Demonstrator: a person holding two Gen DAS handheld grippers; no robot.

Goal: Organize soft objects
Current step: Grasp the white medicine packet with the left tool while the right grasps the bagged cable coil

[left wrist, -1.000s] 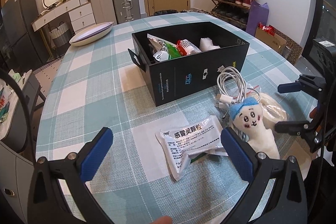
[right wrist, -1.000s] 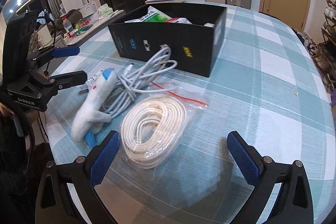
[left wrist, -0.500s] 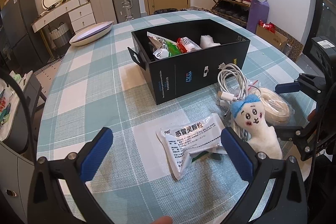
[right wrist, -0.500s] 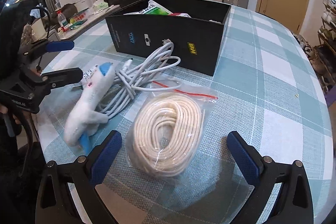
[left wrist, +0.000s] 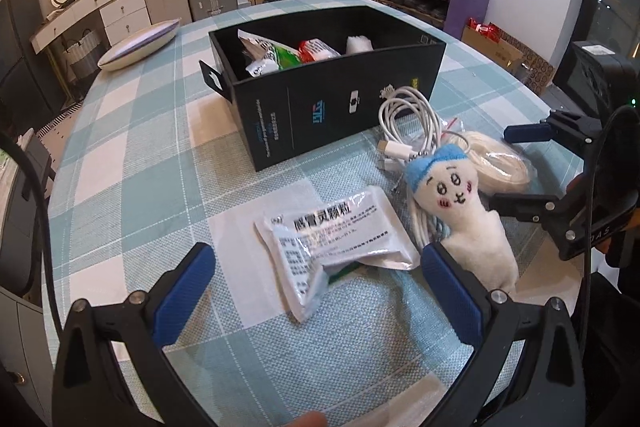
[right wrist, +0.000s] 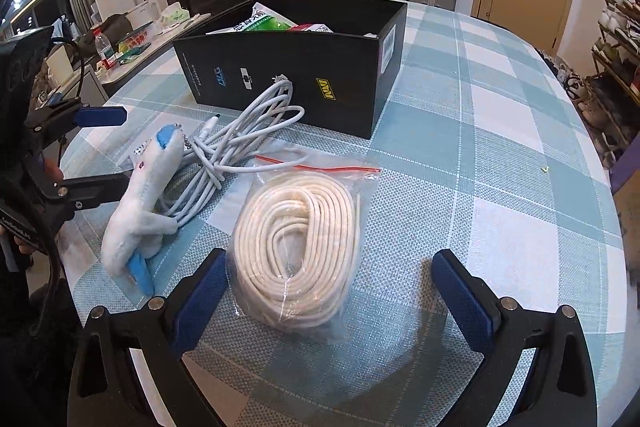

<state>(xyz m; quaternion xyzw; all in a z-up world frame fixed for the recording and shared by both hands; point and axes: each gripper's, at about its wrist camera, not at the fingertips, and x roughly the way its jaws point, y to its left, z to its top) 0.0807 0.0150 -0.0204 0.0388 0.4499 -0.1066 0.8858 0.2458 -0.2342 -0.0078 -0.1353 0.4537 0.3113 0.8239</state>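
On the checked tablecloth (left wrist: 132, 163), left gripper (left wrist: 316, 283) and right gripper (right wrist: 332, 287) gape wide, empty.

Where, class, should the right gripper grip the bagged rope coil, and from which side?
Probably across the near end of the rope coil, from above. The flat oval's narrow width already lies between the open right gripper fingers, and the toy and cable crowd its left.
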